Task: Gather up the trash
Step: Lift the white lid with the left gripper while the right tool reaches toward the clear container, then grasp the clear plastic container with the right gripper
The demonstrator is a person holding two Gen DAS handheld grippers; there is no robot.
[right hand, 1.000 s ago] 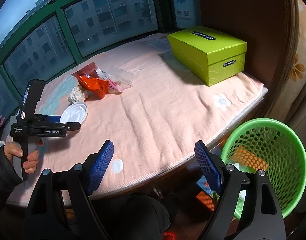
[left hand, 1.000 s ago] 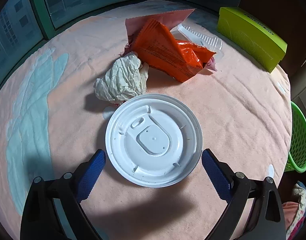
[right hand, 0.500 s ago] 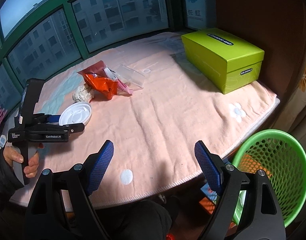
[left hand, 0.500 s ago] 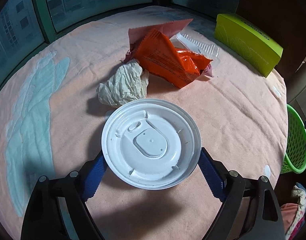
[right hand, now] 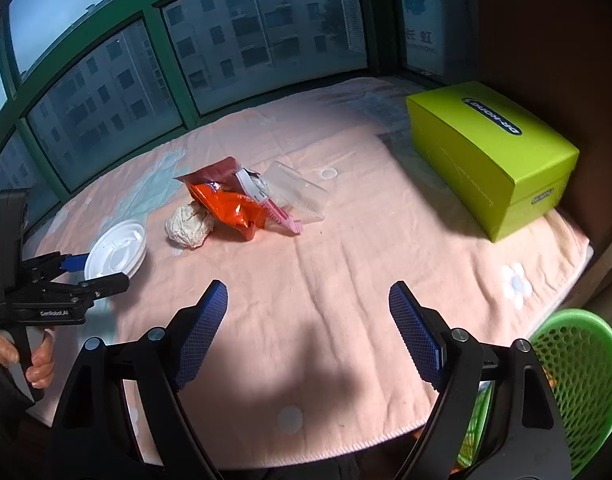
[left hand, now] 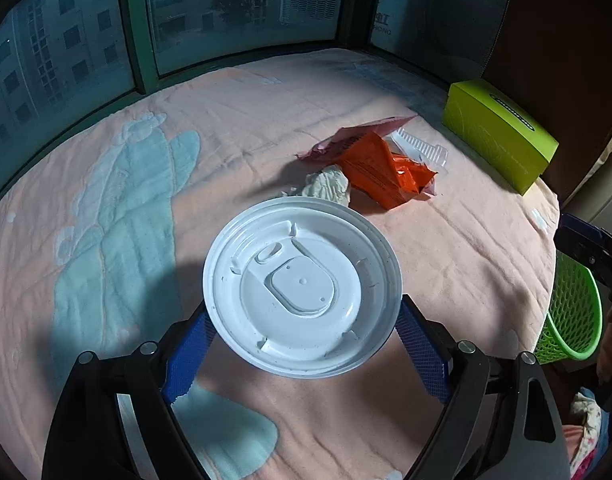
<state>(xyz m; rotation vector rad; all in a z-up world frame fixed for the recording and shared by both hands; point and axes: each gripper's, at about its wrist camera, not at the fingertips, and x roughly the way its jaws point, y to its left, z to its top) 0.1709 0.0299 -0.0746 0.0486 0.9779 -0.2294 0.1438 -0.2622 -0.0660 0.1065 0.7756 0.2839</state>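
The left claw [left hand: 302, 344] grips the white plastic lid [left hand: 302, 286] by its 2 opposite edges, at the centre of the left wrist view. The right claw [right hand: 308, 332] hangs wide and empty at lower centre over the pink-covered bench [right hand: 346, 248], with the green basket [right hand: 582, 364] at lower right.

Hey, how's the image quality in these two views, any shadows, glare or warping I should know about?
Left wrist view: strong fisheye bending of the window frames; the white lid is sharp and evenly lit, with a dark shadow on the blanket to its left. Right wrist view: same barrel warp, a broad shadow between the right gripper fingers, no harsh glare, corners vignetted black.
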